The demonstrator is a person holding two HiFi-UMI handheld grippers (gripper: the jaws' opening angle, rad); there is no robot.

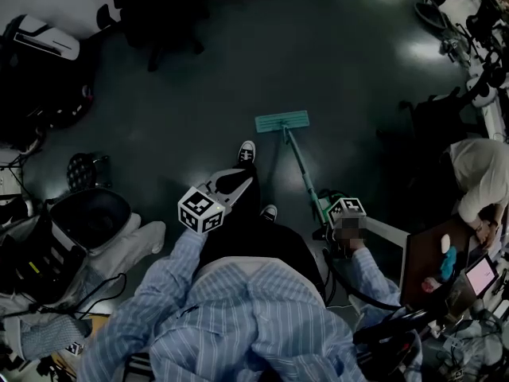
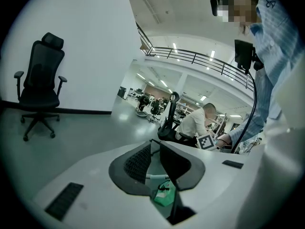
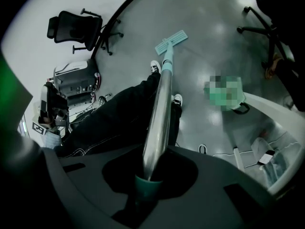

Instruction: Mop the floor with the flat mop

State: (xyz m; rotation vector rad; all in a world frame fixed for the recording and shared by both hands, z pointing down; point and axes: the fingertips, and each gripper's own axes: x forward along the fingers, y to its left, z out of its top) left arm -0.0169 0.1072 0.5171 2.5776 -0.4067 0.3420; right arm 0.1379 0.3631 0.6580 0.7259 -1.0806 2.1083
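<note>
The flat mop's teal head [image 1: 282, 121] lies flat on the dark floor ahead of my shoes [image 1: 246, 151]. Its metal handle [image 1: 305, 175] slants back to my right gripper [image 1: 337, 216], which is shut on it. In the right gripper view the handle [image 3: 159, 109] runs out from between the jaws of the right gripper [image 3: 151, 170] down to the mop head [image 3: 170, 41]; its teal end cap [image 3: 145, 186] sits in the jaws. My left gripper [image 1: 238, 185] hangs apart over my leg, jaws shut on nothing. In its own view the left gripper [image 2: 153, 144] faces an open hall.
A black office chair [image 2: 40, 92] stands by the white wall. Another chair [image 1: 163, 18] is at the back of the floor. A seated person [image 1: 477, 183] and a desk [image 1: 425, 261] are at the right. Machines and cables [image 1: 56, 237] crowd the left.
</note>
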